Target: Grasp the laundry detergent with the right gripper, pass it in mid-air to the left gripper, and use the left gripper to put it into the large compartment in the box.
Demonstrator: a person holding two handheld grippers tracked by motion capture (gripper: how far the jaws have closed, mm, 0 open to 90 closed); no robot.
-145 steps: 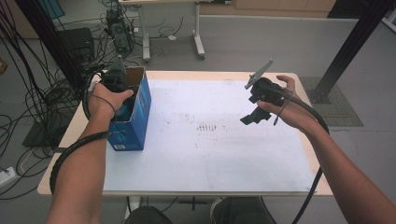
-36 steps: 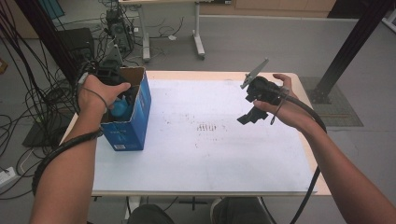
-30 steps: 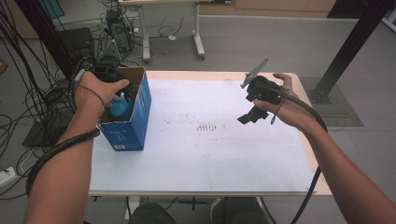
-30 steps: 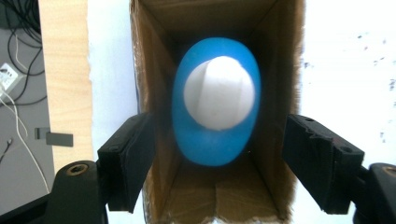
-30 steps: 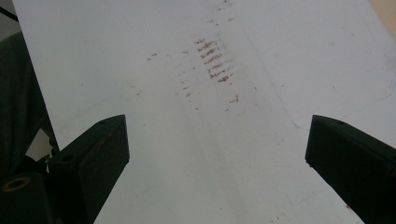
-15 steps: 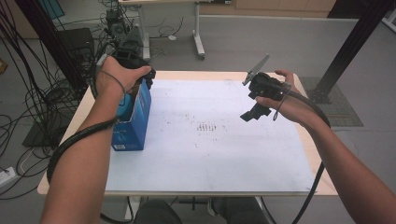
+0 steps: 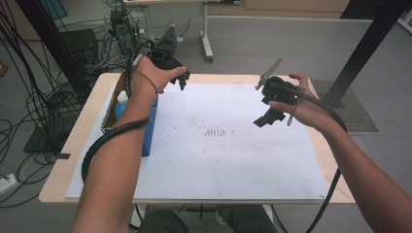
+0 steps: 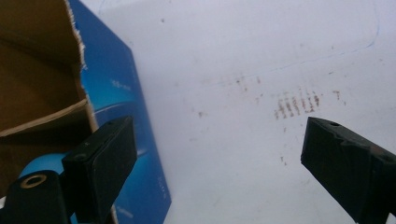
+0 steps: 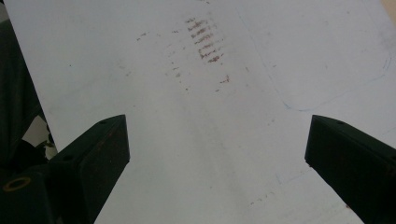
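Both the left gripper [image 7: 180, 81] and right gripper [image 7: 267, 114] are held wide open, empty; the blue box [image 7: 148, 127] at the table's left edge could be toppled if clipped.

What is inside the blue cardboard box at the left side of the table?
Inside the blue box stands a light-blue bottle with a white cap. The person's left forearm covers the rest of the inside.

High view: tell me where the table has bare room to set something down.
The white sheet is free from the blue box across to its right edge, bearing only faint brown smudges mid-sheet. The near half is the widest patch. The left side is crowded: the box, a bottle inside it, and the left tongs above.
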